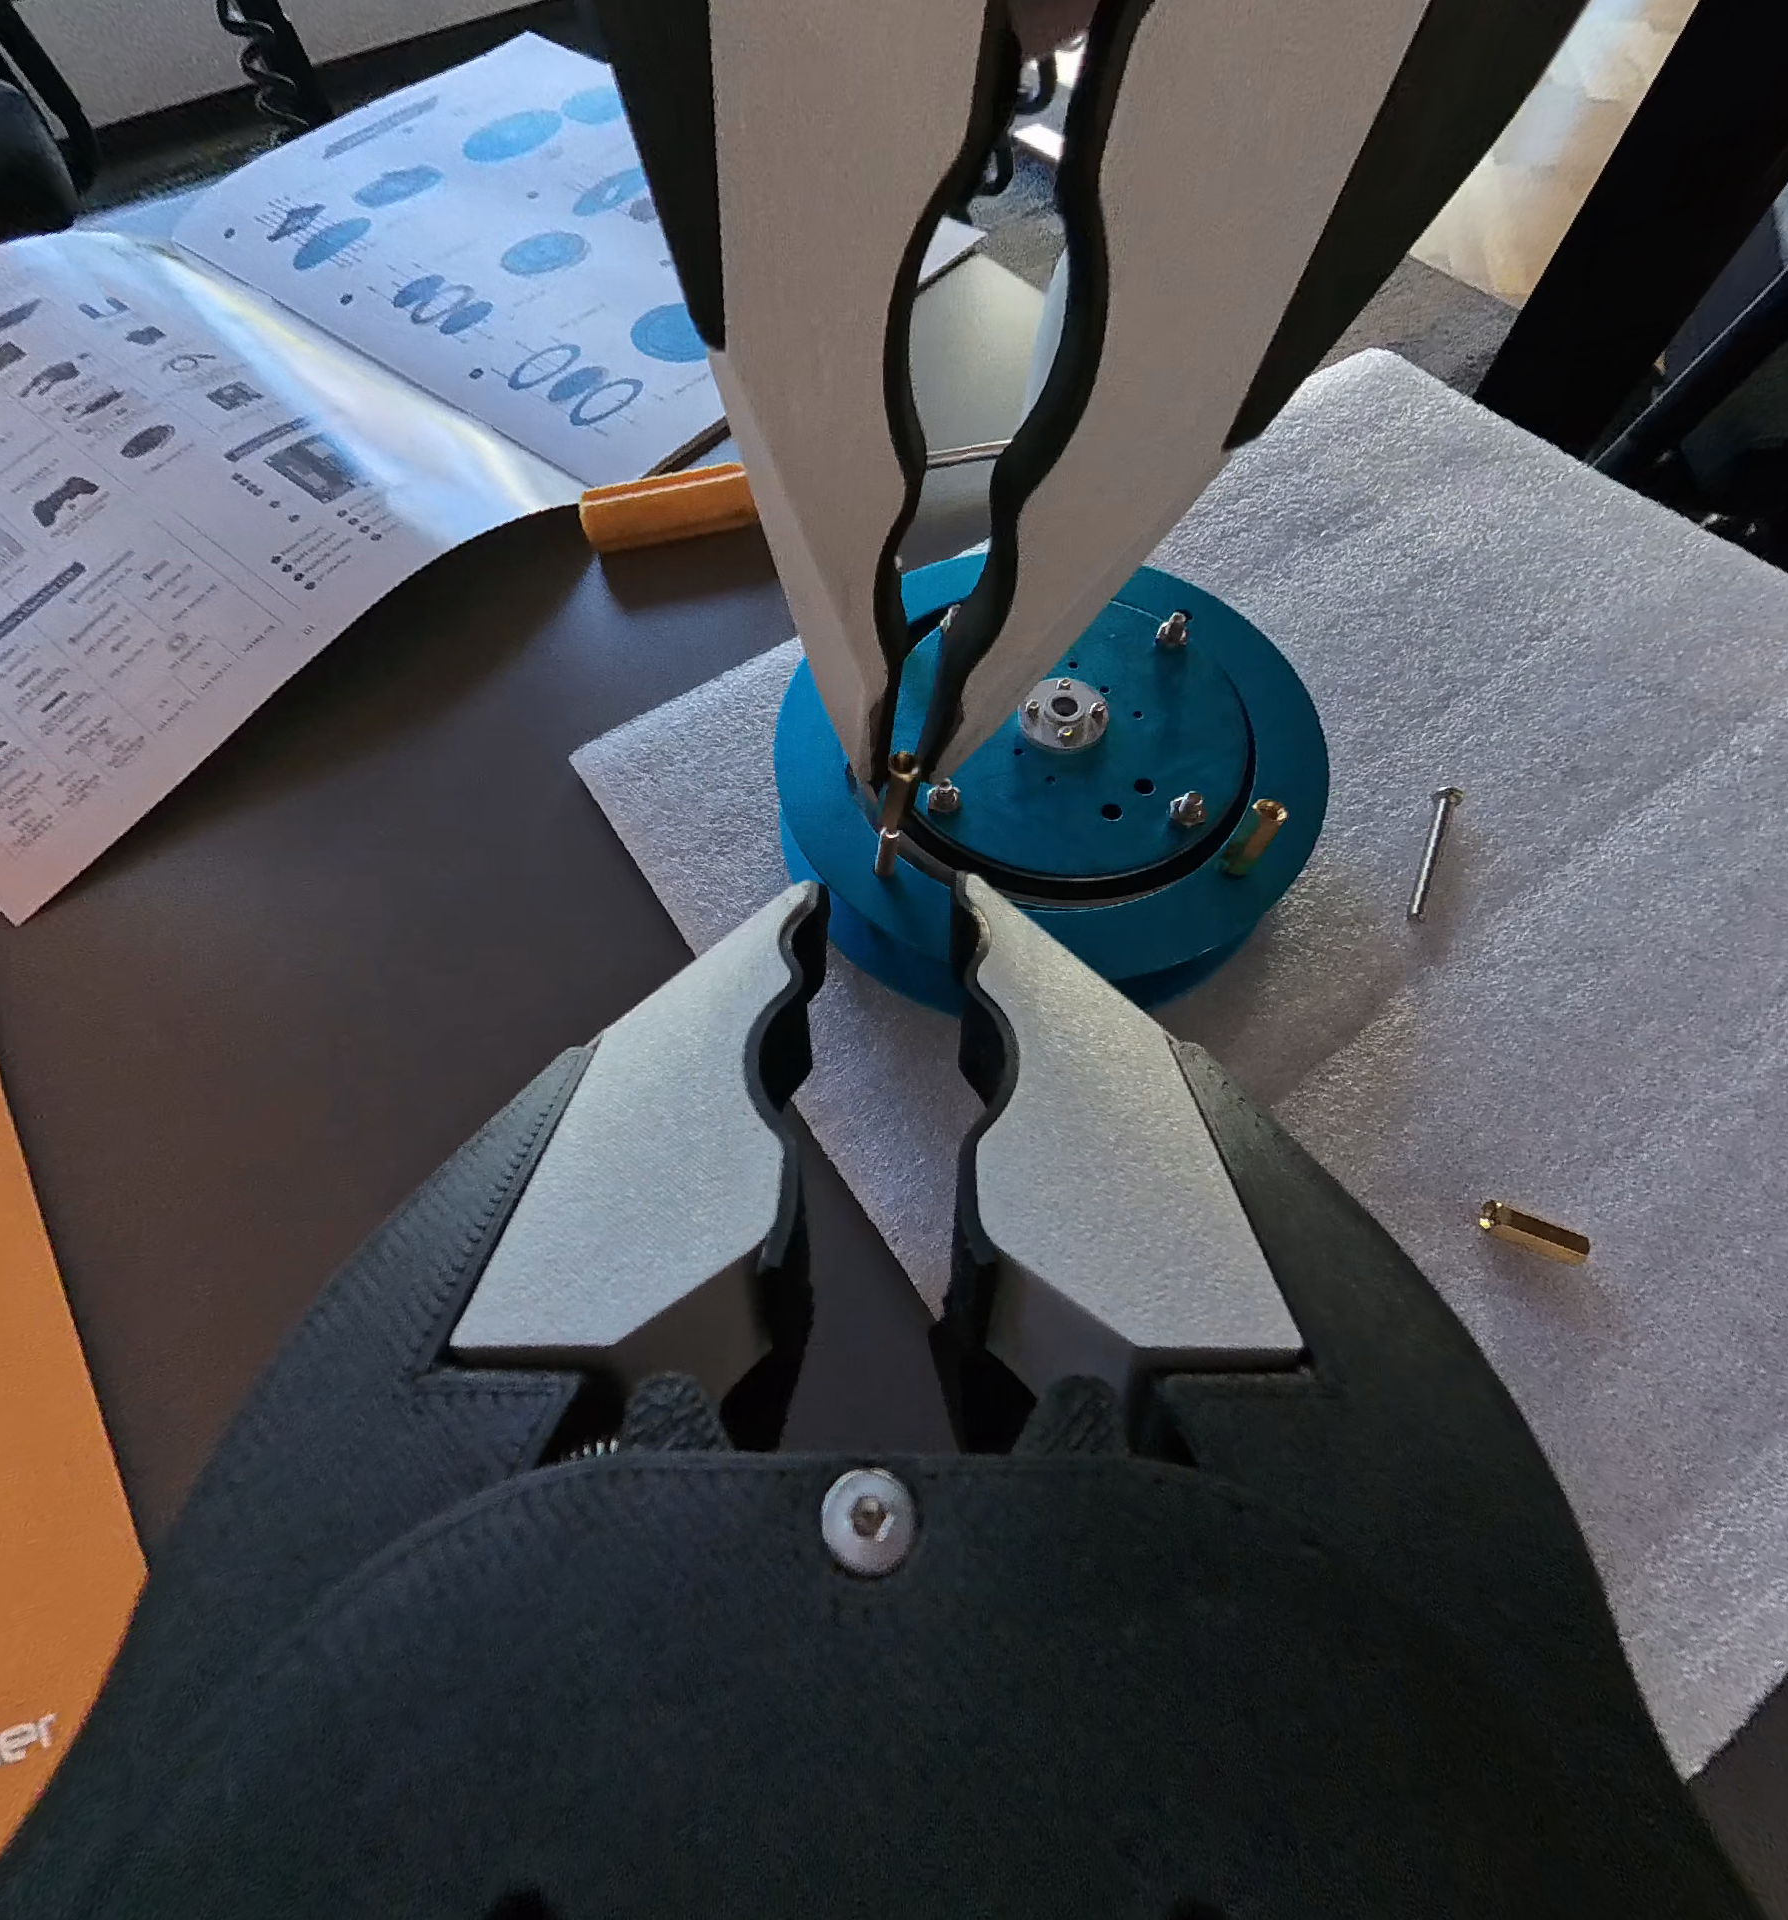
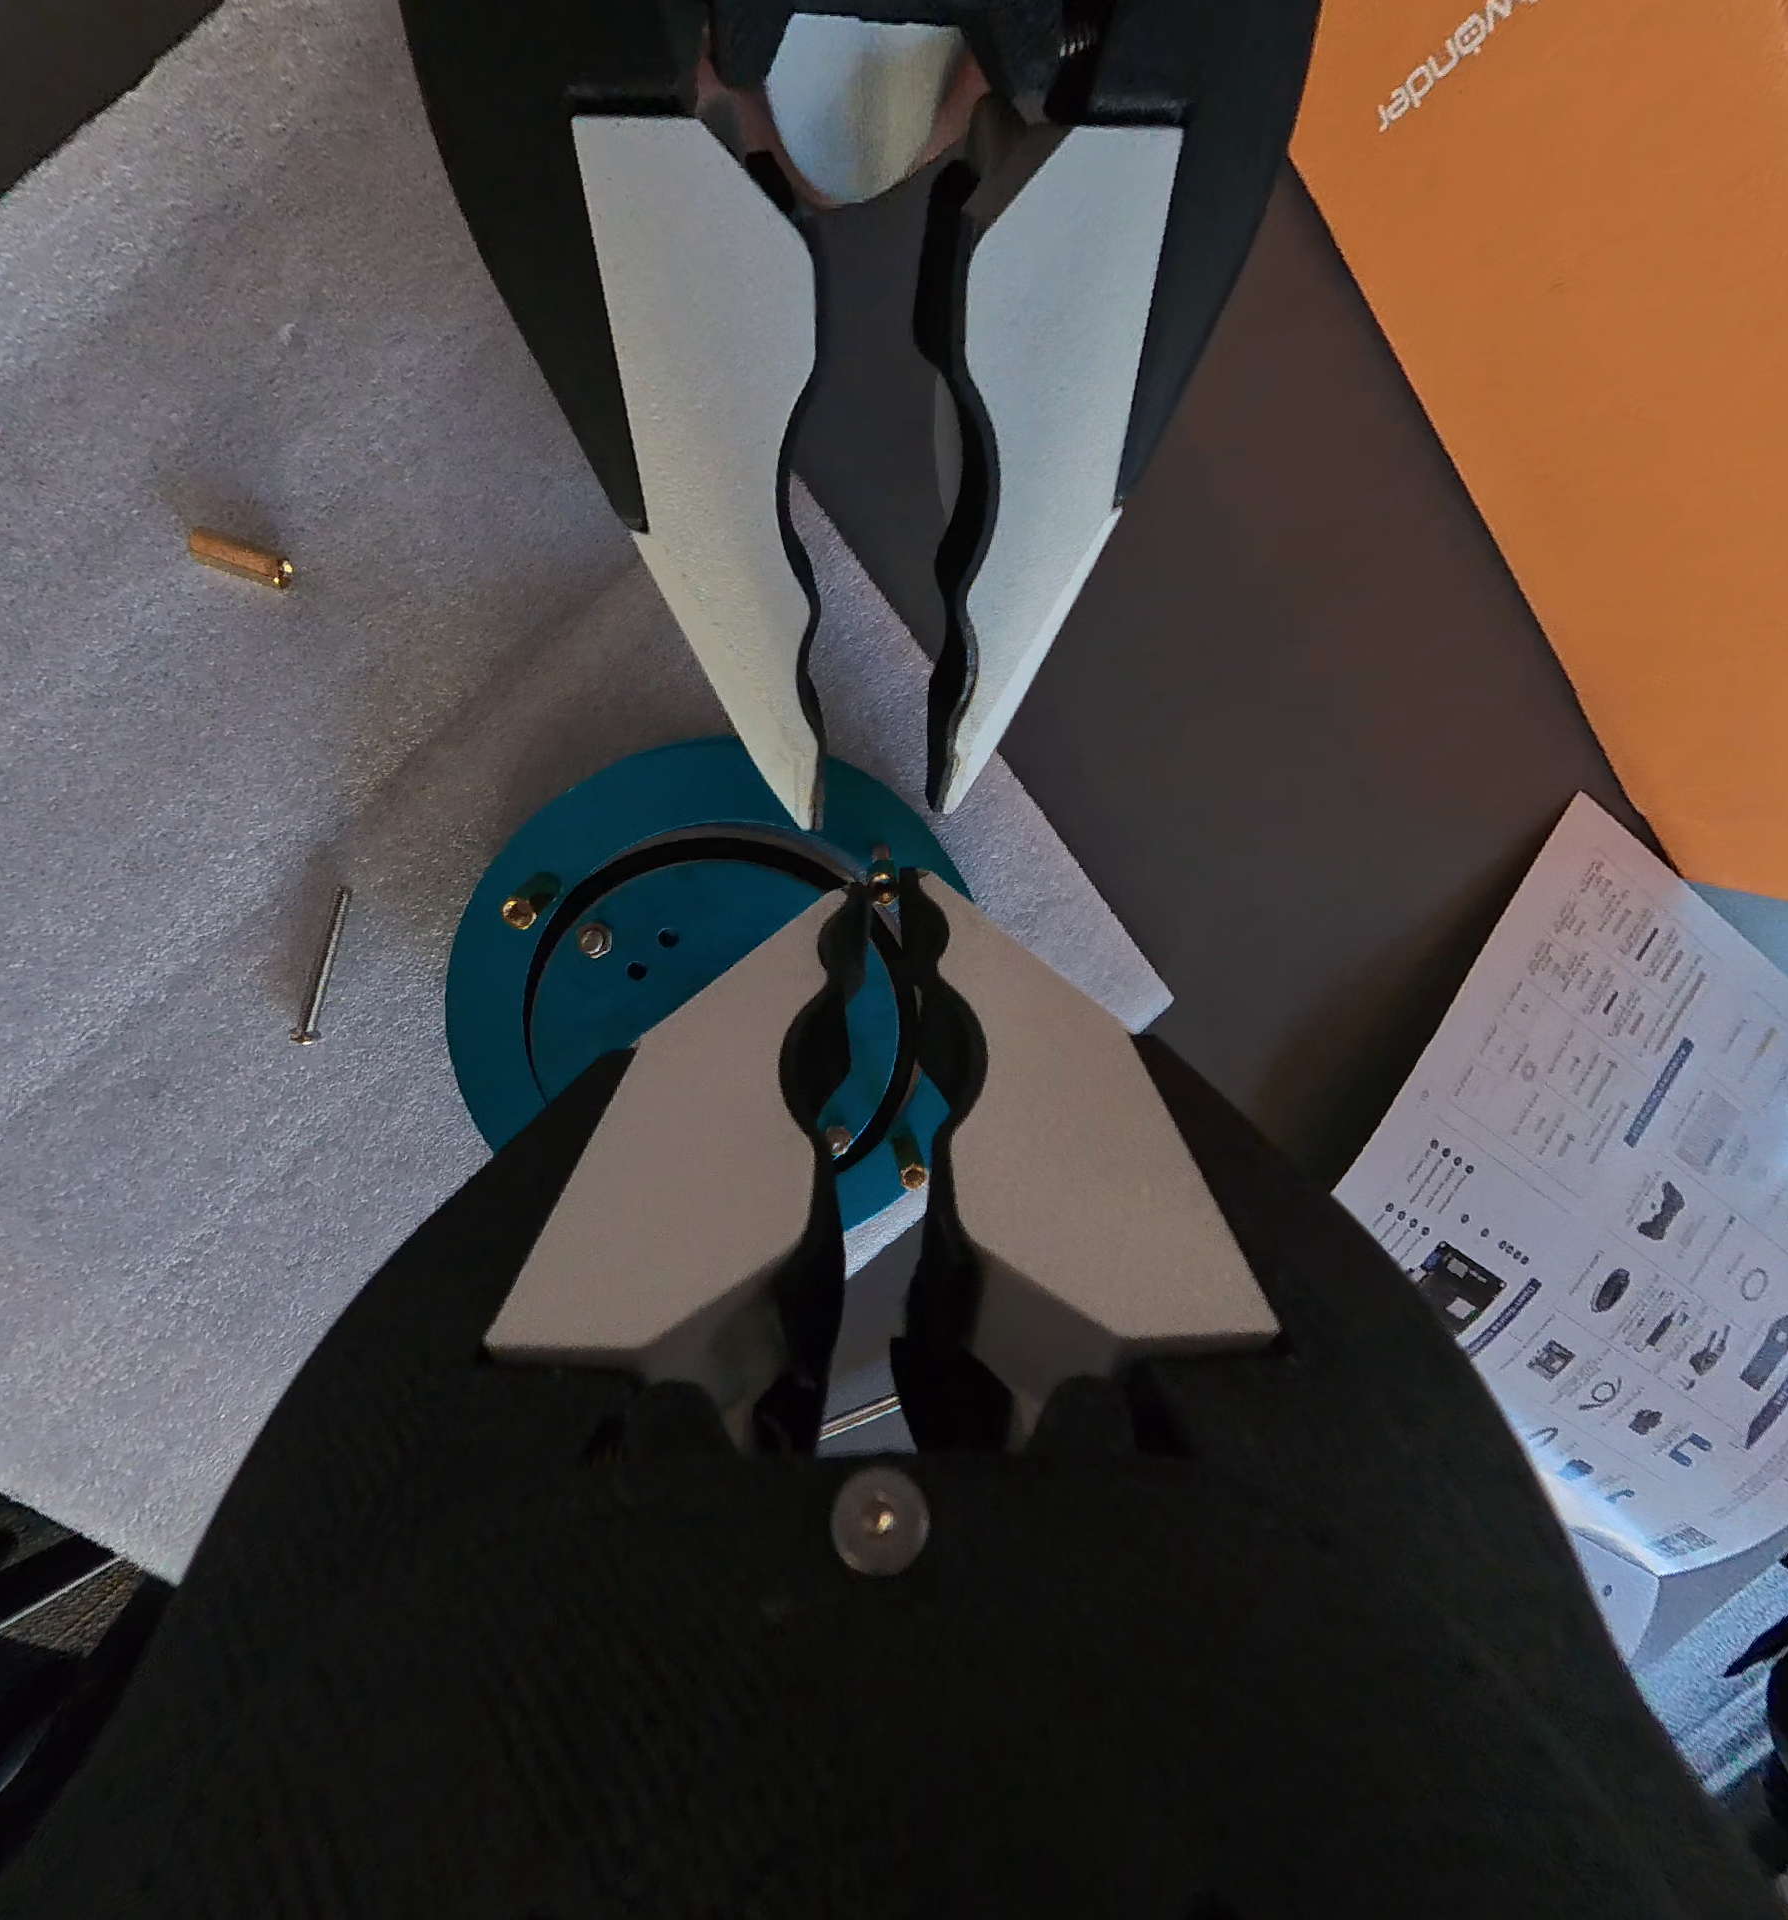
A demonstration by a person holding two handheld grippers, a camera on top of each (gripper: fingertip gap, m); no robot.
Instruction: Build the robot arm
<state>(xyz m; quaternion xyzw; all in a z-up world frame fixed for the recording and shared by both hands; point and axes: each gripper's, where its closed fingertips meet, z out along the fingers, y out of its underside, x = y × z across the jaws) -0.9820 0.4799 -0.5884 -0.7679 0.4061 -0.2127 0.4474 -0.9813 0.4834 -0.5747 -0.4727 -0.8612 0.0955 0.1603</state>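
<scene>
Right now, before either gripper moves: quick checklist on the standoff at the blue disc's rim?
1. Right gripper shut on the held standoff: ok.
2. Held standoff in line with the upright screw under it: ok; threads engaged: cannot tell.
3. Left gripper open, empty, tips by the blue disc edge: ok.
4. Blue disc flat on the foam sheet: ok.
5. Spare standoff and loose screw lie on the foam, apart from the disc: ok.

Dark table (image 1: 370, 883) carries foam sheet (image 1: 1492, 727), booklet (image 1: 194, 468), orange box (image 2: 1596, 416)
</scene>
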